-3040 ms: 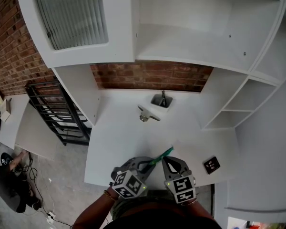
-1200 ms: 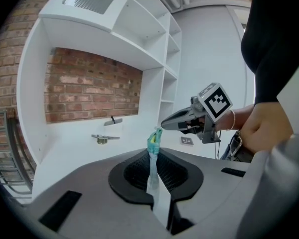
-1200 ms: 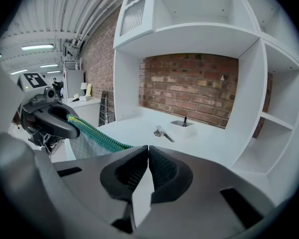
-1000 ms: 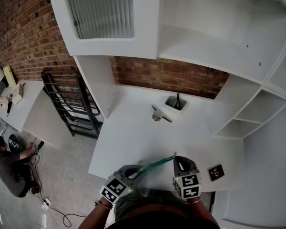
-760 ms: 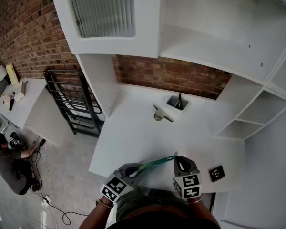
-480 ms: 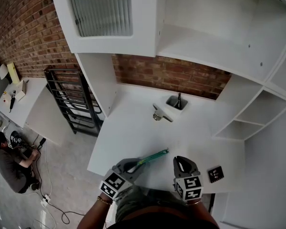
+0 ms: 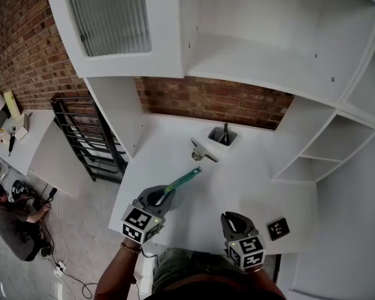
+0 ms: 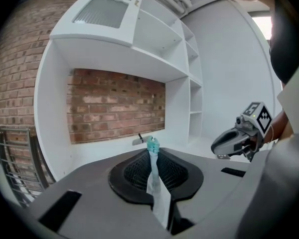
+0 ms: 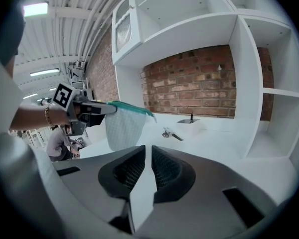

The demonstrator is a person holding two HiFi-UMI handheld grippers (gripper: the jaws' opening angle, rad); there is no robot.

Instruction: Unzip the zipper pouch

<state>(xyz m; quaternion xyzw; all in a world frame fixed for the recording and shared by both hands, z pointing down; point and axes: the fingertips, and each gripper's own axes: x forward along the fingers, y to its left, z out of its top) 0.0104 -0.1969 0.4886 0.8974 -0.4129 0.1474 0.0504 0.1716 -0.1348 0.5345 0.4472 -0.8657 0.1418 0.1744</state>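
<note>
Left tool [image 8: 152, 156] is clenched on one end of the pouch [image 8: 157, 195]. The mesh fabric is pinched between the pads and runs forward past the tips to a teal zipper end. In the head view the pouch sticks out ahead of that tool as a green strip, held up over the counter [image 7: 237, 183]. From the right gripper view it hangs as a white mesh panel under a green top edge, clear of the counter.

Right tool [image 9: 148, 159] has let go: the jaws are opening, with a narrow slit between the pads and nothing in it. It sits well apart from the pouch, low and to the right of the left tool, near the counter's front edge.

A small black marker tile [image 7: 276, 229] lies on the counter just right of the right tool. Ahead of both tools, toward the brick wall [image 7: 219, 102], are a metal fitting [image 7: 199, 155] and, just behind it, a small white tray [image 7: 220, 135] with a dark upright piece in it. White shelves [image 7: 312, 149] stand to the right of the right tool. Off to the left of the left tool is a black metal rack [image 7: 81, 142], and a person [image 7: 5, 214] is down on the floor.
</note>
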